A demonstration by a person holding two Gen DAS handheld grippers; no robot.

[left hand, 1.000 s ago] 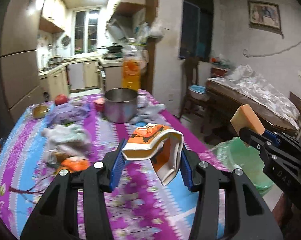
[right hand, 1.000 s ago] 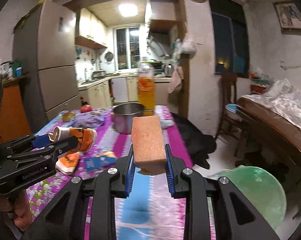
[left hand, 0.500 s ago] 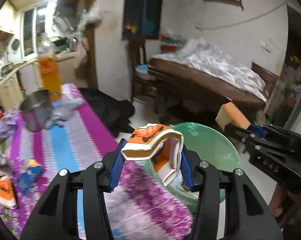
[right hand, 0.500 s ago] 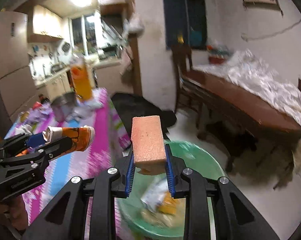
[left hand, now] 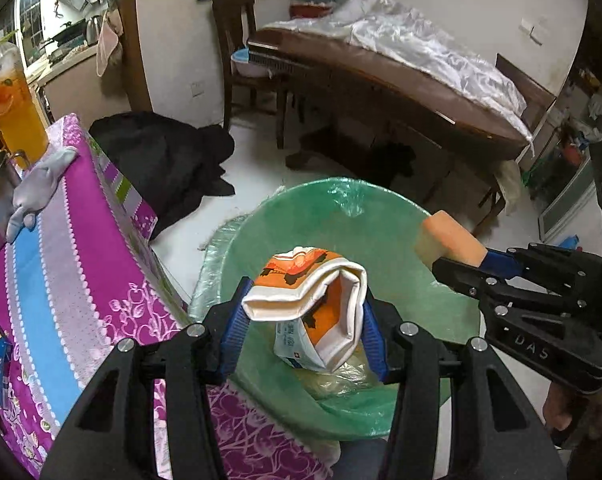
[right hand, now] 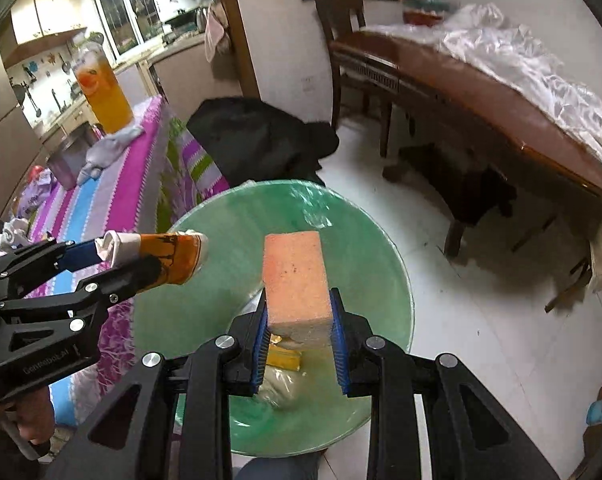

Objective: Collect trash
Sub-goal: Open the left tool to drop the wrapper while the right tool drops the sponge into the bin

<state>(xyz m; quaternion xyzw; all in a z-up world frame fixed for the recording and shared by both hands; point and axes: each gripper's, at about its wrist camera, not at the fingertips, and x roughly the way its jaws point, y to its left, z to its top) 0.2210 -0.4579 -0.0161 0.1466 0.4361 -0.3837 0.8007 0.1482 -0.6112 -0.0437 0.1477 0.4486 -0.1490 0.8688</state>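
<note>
A: What surrounds the work area?

B: We note a table with a purple and blue striped cloth point(left hand: 73, 264) at left, carrying a tall orange drink bottle point(left hand: 15, 108), a steel pot point(right hand: 67, 162) and a grey rag point(left hand: 37, 188). A black garment point(left hand: 169, 160) lies on the floor just beside the table. A wooden bench point(right hand: 501, 112) with white sheeting stands well apart at right. Nothing stands between either tool and the green lined bin point(left hand: 381, 232).

A: And the grippers?

B: The left gripper point(left hand: 305, 320) is closed on a crumpled orange and white carton point(left hand: 313, 280), held above the bin opening. The right gripper point(right hand: 299, 332) is clamped on an orange sponge point(right hand: 295, 280), also above the bin. We see wrappers point(right hand: 285, 354) already lying at the bin bottom.
</note>
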